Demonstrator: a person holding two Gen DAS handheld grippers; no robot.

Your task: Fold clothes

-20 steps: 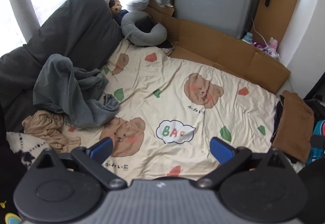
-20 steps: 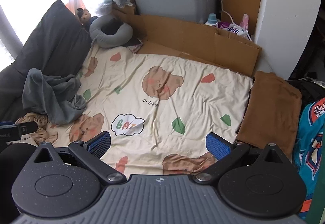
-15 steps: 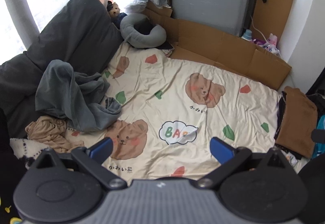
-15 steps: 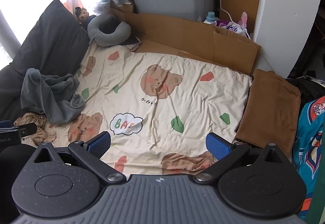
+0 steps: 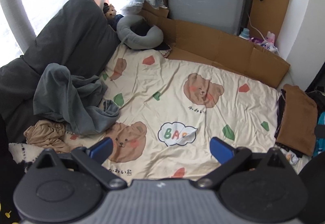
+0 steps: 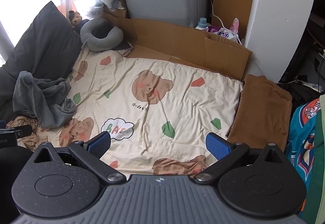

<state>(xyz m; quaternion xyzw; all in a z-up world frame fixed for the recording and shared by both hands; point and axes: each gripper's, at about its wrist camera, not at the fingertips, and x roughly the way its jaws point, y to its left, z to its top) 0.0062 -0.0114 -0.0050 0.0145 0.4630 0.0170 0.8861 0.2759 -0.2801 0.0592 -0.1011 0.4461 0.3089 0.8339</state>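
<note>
A crumpled grey garment [image 5: 75,100] lies at the left edge of the cream bear-print bedspread [image 5: 178,85], with a crumpled tan garment [image 5: 46,136] just in front of it. A folded brown garment [image 5: 296,118] sits on a stack at the right edge. The same grey garment [image 6: 44,98], tan garment [image 6: 30,134] and brown garment [image 6: 264,106] show in the right wrist view. My left gripper [image 5: 161,148] is open and empty above the bedspread's near edge. My right gripper [image 6: 158,144] is open and empty, also above the near edge.
Dark grey pillows [image 5: 67,41] lean at the left. A grey neck pillow [image 5: 140,35] and a small plush bear [image 5: 110,12] lie at the far corner. Flattened cardboard [image 5: 223,51] lines the back. A teal patterned cloth [image 6: 302,132] hangs at the right.
Both grippers have drawn back and risen slightly, so the bed shows a little smaller and lower. Both stay open. The clothes have not moved.
</note>
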